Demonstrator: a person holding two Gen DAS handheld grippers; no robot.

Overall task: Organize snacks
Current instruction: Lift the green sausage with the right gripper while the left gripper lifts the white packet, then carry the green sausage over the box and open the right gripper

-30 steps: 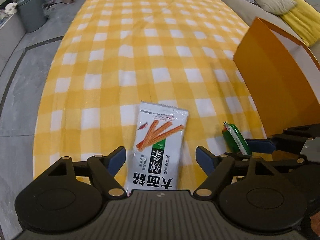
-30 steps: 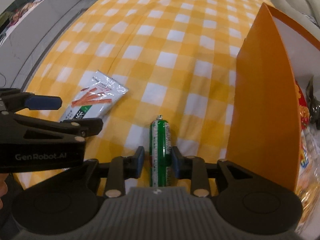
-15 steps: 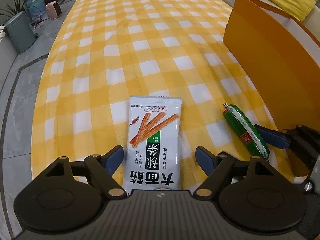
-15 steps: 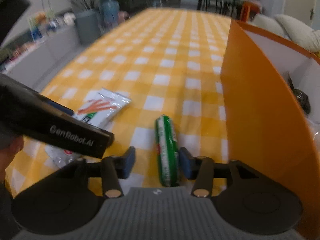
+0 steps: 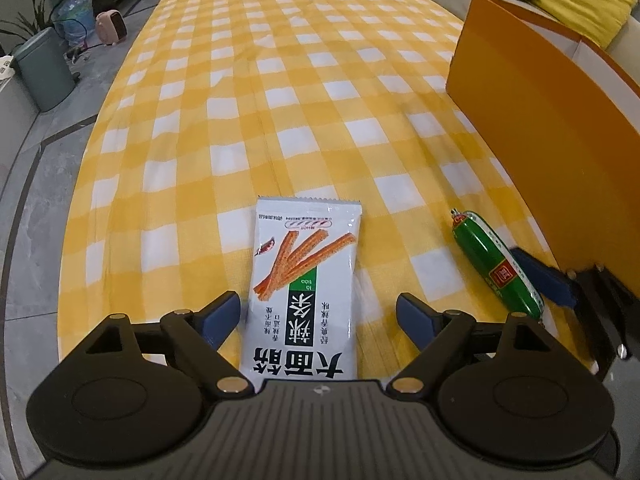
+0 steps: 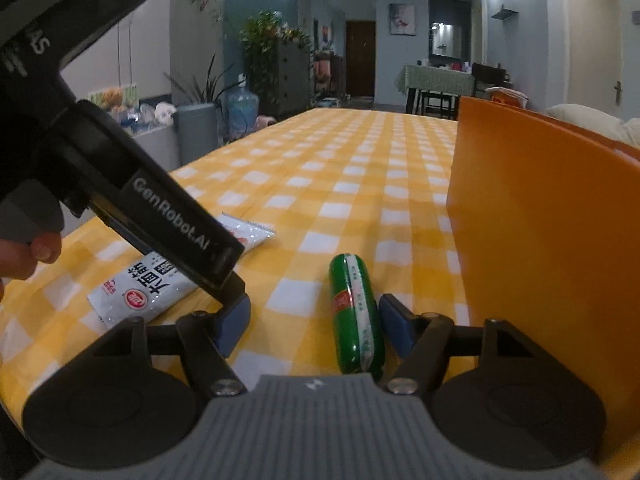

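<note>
White and flat, the snack packet (image 5: 306,284) lies on the yellow checked tablecloth (image 5: 280,100), and we see its near end between the blue pads of our left gripper (image 5: 319,314). The jaws stand wide and have just been opening further; neither pad touches the packet. Its long axis runs straight away from this gripper, with the crimped top edge at the far end.

More to the right, the green sausage (image 6: 357,312) lies on the cloth between the jaws of our right gripper (image 6: 315,330). These jaws have just been opening too, and a gap shows on the left side of the sausage; it lies close to the right pad, where we cannot tell contact. It points away from us, leaning a little to the left. Just right of it stands the orange box (image 6: 540,232).
</note>
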